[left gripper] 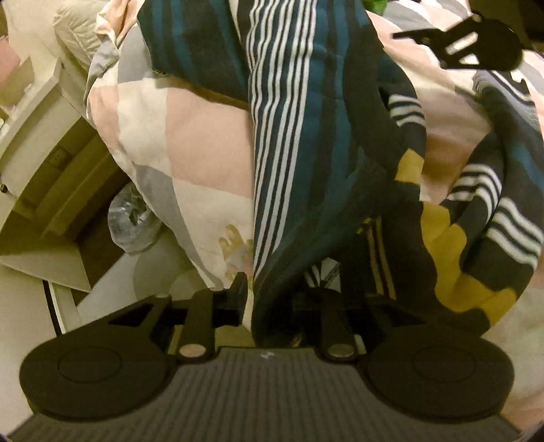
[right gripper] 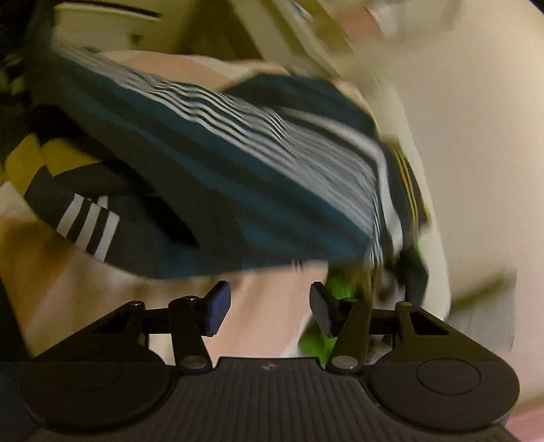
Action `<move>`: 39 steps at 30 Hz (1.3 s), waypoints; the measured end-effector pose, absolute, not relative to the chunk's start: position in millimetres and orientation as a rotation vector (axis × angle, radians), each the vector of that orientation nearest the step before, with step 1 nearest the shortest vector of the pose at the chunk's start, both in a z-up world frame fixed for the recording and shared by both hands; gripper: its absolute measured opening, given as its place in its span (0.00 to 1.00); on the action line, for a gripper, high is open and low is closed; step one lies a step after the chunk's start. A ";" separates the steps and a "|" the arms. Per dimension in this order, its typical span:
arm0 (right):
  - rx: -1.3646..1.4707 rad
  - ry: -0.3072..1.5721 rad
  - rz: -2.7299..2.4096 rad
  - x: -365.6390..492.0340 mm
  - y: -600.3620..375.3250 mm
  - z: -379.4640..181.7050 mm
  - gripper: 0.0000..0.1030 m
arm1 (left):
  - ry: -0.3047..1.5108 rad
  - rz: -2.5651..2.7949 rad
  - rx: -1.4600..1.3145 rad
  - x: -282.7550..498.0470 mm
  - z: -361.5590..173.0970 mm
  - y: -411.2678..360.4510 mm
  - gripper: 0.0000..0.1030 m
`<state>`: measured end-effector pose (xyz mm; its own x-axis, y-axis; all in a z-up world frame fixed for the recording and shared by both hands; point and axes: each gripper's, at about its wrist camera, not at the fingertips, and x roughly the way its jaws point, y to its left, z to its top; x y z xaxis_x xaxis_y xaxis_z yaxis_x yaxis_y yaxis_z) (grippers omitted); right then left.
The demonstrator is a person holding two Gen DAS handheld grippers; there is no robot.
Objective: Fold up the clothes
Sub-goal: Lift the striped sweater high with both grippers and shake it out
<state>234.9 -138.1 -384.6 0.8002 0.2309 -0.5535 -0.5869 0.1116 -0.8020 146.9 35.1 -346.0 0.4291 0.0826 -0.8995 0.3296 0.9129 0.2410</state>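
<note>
A navy and teal garment (left gripper: 299, 142) with thin white stripes and yellow patches lies bunched across the bed cover (left gripper: 190, 142). A band of it runs down between the fingers of my left gripper (left gripper: 272, 295), which is shut on it. The left finger (left gripper: 238, 292) shows beside the cloth, and the right finger is hidden behind it. In the right wrist view the same garment (right gripper: 221, 176) is blurred and sits just ahead of my right gripper (right gripper: 270, 299). That gripper is open with nothing between its pads. Its dark frame (left gripper: 493, 51) shows at the far upper right of the left wrist view.
The bed cover is a pink, white and grey patchwork. Beside the bed on the left stand white furniture (left gripper: 40, 142) and a clear plastic bag (left gripper: 131, 221). A pillow (left gripper: 74, 30) lies at the top left. Something bright green (right gripper: 340, 285) sits by the right gripper's right finger.
</note>
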 end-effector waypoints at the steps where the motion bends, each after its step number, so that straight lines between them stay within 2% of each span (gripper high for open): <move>1: -1.372 0.279 0.647 233.5 -137.3 -389.8 0.45 | 1.119 -0.164 0.426 144.0 -348.6 33.7 0.23; 6: -1.567 0.082 0.702 238.6 -137.9 -418.9 0.47 | 1.084 -0.180 0.492 130.9 -360.8 25.9 0.24; 7: -1.595 0.029 0.700 241.9 -138.4 -423.3 0.50 | 1.075 -0.182 0.511 129.7 -363.6 23.6 0.24; 8: -1.620 -0.008 0.699 245.9 -138.6 -426.7 0.60 | 1.067 -0.184 0.531 128.5 -366.2 21.5 0.24; 9: -1.649 -0.039 0.698 250.5 -138.9 -430.8 0.61 | 1.060 -0.184 0.548 127.5 -368.4 19.7 0.24; 10: -1.680 -0.059 0.696 255.6 -139.5 -435.5 0.59 | 1.056 -0.183 0.556 127.1 -369.6 18.7 0.24; 11: -1.697 -0.078 0.695 259.9 -140.1 -438.0 0.49 | 1.054 -0.179 0.562 126.6 -371.3 18.0 0.24; 12: -1.700 -0.091 0.700 263.5 -139.9 -437.7 0.46 | 1.052 -0.177 0.568 126.4 -373.1 17.5 0.23; 13: -1.694 -0.096 0.710 266.7 -139.0 -435.8 0.45 | 1.050 -0.181 0.575 126.4 -375.3 16.8 0.19; 14: -1.686 -0.092 0.722 269.4 -137.4 -432.9 0.30 | 1.053 -0.191 0.584 126.8 -377.9 16.1 0.17; 15: -1.677 -0.082 0.725 271.2 -134.7 -428.7 0.07 | 1.058 -0.202 0.594 127.9 -380.4 15.6 0.08; 19: -1.554 0.041 0.693 265.9 -124.6 -392.1 0.04 | 1.060 -0.159 0.523 135.3 -363.9 29.1 0.07; 23: -1.362 0.132 0.536 246.4 -124.9 -330.1 0.04 | 0.951 -0.060 0.434 143.1 -303.2 61.3 0.09; 27: -1.161 0.151 0.282 222.5 -134.0 -256.9 0.04 | 0.700 -0.022 0.459 148.5 -221.2 68.4 0.09; 33: -0.934 0.109 -0.089 157.1 -169.1 -142.6 0.03 | 0.290 -0.091 0.561 145.9 -102.3 37.7 0.09; 39: -0.893 0.029 -0.396 72.5 -186.6 -44.4 0.03 | -0.026 -0.272 0.589 127.0 0.9 4.2 0.09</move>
<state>72.5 -186.6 -44.4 0.9274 -0.3475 0.1387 0.3238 0.5594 -0.7630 127.0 4.2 0.9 0.9640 -0.2607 -0.0529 0.2458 0.7970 0.5518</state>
